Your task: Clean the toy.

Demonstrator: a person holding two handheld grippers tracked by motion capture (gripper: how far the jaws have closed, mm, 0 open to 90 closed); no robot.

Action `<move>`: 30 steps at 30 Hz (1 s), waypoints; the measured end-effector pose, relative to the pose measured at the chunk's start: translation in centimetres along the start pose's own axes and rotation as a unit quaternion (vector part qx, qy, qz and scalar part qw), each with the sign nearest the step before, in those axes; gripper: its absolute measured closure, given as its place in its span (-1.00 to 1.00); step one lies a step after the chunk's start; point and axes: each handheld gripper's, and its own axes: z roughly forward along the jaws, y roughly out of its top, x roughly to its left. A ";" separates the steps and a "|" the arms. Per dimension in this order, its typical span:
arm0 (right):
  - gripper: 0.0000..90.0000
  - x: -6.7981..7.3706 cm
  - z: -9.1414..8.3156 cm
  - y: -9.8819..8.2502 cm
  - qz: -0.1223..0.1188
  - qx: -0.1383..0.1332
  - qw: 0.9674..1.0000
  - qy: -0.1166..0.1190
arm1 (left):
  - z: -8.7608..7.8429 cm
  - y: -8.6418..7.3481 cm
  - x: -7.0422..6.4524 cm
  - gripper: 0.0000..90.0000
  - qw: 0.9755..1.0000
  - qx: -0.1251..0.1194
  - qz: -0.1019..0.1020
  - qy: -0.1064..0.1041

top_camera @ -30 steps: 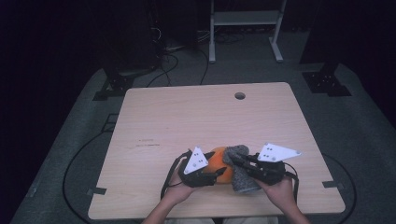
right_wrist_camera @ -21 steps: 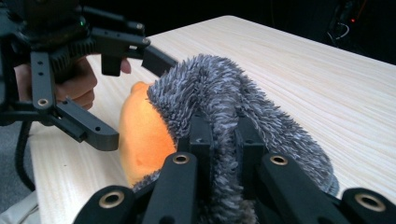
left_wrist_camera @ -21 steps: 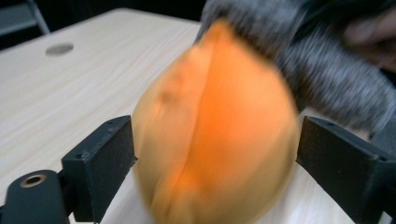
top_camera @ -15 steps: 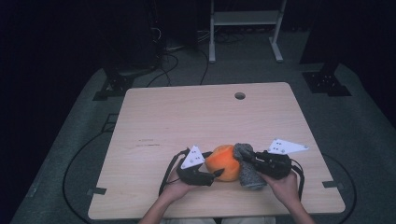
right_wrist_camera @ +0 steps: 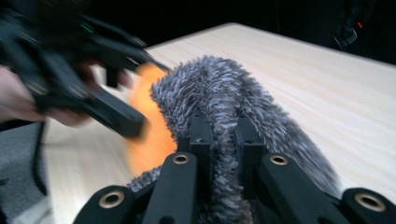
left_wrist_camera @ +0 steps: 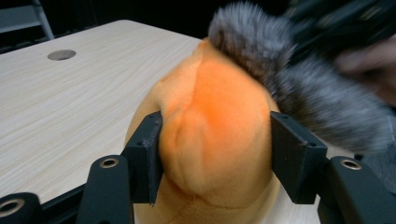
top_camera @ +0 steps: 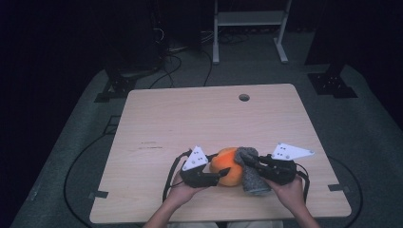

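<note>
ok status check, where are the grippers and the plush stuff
Left hand-held gripper shut on orange plush, jaws just closed. Right hand-held gripper shut on grey furry cloth. Both near table front edge. Nothing in the way.

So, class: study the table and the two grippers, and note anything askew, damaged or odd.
Nothing is spilled or damaged. One oddity: the grey furry cloth is draped askew over the orange plush, bunched where the right gripper pinches it, while the left gripper squeezes a dent into the plush.
</note>
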 end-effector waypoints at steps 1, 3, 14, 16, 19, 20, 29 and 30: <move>0.79 -0.7 0.1 -0.5 0.010 0.013 1.000 -0.013 | -0.1 0.0 0.1 -0.08 1.000 0.001 -0.002 0.001; 0.79 -1.1 0.2 -0.9 0.024 0.021 0.999 -0.017 | -0.2 -0.1 0.3 -0.07 1.000 0.002 -0.005 0.004; 0.79 -0.6 0.3 -0.5 -0.009 0.024 0.999 -0.033 | 0.6 -0.7 0.8 -0.69 0.999 0.032 0.017 -0.012; 0.79 -1.1 0.1 -0.6 0.007 0.023 0.999 -0.033 | 1.3 -1.1 0.5 -0.69 0.998 0.057 0.039 0.005; 0.79 -0.5 0.2 -0.6 -0.002 0.024 0.999 -0.035 | 1.6 -1.3 0.5 -0.42 0.998 0.050 0.041 0.019; 0.79 -0.2 0.3 -0.5 -0.010 0.023 0.999 -0.037 | 1.4 -1.2 0.6 -0.31 0.998 0.044 0.037 0.025; 0.79 1.6 1.3 0.4 -0.050 0.027 0.998 -0.019 | 0.5 -0.9 0.6 -0.11 0.999 0.022 0.024 0.042; 0.79 0.6 1.0 0.1 -0.029 0.027 0.999 -0.031 | 0.4 -1.0 0.5 -0.10 0.999 0.024 0.027 0.039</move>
